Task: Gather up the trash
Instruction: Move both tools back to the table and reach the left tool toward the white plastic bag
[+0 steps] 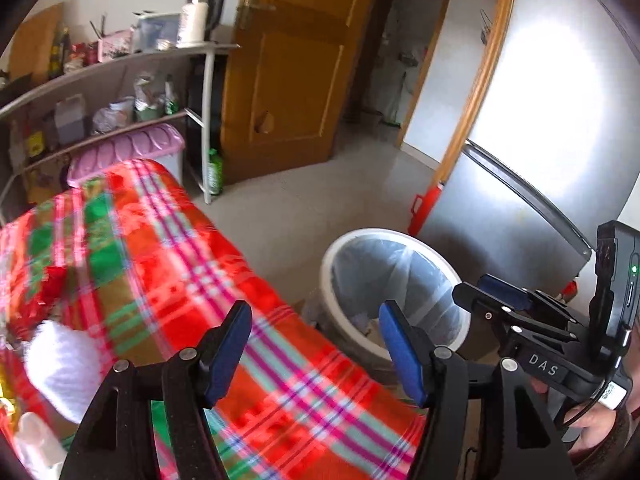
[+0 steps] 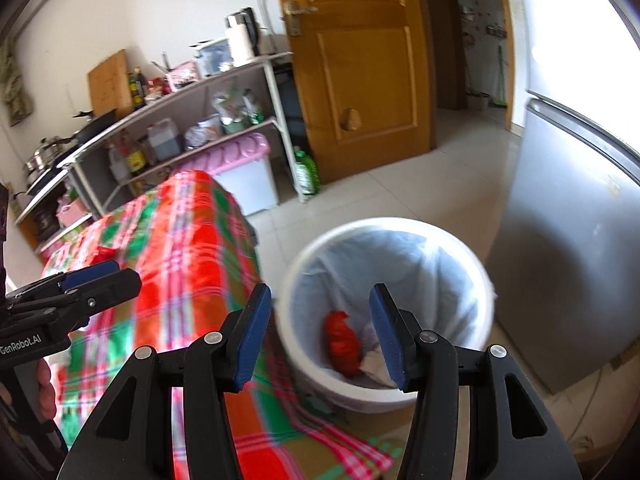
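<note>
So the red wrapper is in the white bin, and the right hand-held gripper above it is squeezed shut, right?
Not quite. The red wrapper is in the white bin, but the right hand-held gripper above it is open, with its jaws spread wide and nothing between them. The right wrist view shows this.

"DAS" in white on the right hand-held gripper (image 1: 496,300) body, seen from left wrist. "GenRobot.AI" in white on the left hand-held gripper (image 2: 86,280) body, seen from right wrist. Nothing else legible.
</note>
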